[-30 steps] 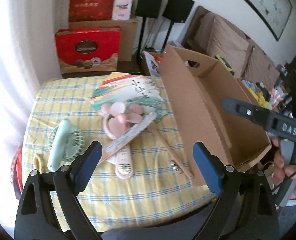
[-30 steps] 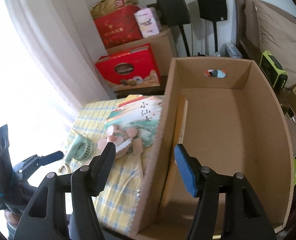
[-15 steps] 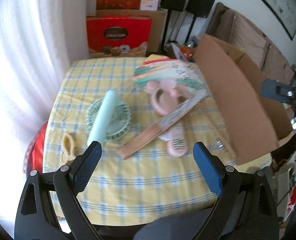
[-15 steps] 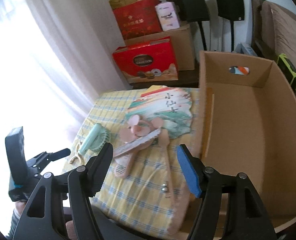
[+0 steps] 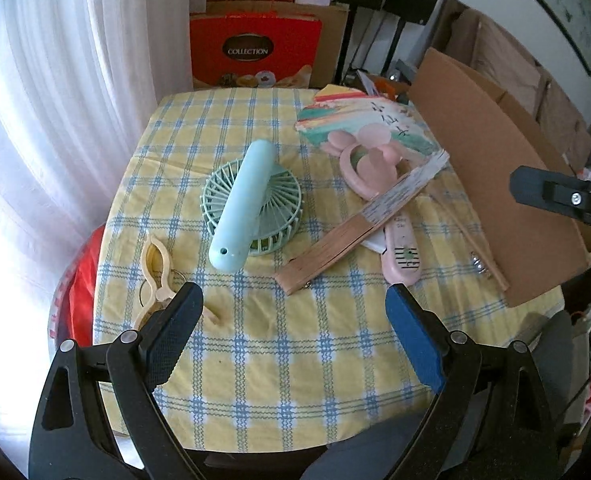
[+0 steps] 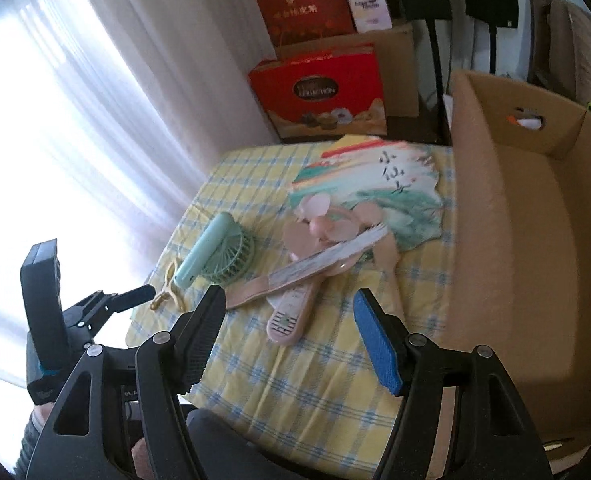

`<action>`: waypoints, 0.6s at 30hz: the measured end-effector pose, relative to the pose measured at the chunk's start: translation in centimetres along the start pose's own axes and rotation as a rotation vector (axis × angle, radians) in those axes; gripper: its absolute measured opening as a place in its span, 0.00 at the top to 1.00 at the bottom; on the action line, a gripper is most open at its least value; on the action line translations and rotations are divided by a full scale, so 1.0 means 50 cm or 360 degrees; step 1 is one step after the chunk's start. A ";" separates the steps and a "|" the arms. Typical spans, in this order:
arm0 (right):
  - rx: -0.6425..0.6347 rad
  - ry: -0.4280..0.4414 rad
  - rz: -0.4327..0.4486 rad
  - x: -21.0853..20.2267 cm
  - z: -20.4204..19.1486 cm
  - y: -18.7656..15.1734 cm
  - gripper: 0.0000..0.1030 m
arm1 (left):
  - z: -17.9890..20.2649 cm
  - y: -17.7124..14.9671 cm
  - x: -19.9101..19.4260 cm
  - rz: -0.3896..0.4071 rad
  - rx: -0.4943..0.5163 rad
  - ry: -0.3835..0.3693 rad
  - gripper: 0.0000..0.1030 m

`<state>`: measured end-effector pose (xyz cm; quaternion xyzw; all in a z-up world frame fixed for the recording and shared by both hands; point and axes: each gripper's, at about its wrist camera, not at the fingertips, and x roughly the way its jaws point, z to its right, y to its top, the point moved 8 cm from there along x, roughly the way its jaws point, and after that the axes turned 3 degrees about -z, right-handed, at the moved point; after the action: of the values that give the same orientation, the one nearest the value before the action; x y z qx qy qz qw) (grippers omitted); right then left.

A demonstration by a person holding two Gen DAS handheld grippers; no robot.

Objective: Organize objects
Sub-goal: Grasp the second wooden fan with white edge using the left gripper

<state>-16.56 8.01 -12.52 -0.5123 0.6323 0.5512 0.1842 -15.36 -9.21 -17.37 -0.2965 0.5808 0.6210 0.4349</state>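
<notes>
Both sets of fingers are gaping wide, grasping nothing: the left gripper [image 5: 293, 320] is hovering nearest the green fan [image 5: 251, 204], the right gripper [image 6: 289, 332] nearest the pink fan [image 6: 295, 312]. The folded fan [image 5: 359, 224] is lying across the pink fan, so lifting either could be dragging the other off the worktop [image 5: 295, 360]. Only the right view is showing inside the box [image 6: 535, 240] beside the pink fan; only the left view is showing the yellow clip [image 5: 155, 276] clearly.

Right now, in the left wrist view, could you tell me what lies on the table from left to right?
Yellow clip → green handheld fan → folded wooden fan → cardboard box.
</notes>
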 end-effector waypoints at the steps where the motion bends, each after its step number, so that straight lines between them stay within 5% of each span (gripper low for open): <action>1: 0.0011 0.0005 -0.0007 0.009 0.000 -0.002 0.34 | -0.002 -0.002 0.005 -0.0009 -0.0008 -0.0007 0.11; 8: 0.0157 0.0055 -0.0052 0.066 0.016 -0.010 0.35 | -0.004 -0.005 0.035 -0.0048 -0.0006 -0.0024 0.11; 18: 0.0379 0.0112 -0.0087 0.137 0.066 0.002 0.51 | 0.031 0.012 0.071 -0.0070 0.0153 0.0007 0.11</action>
<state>-20.55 7.87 -19.00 -0.5228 0.6851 0.4487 0.2366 -17.24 -6.94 -19.97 -0.2892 0.6042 0.5822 0.4608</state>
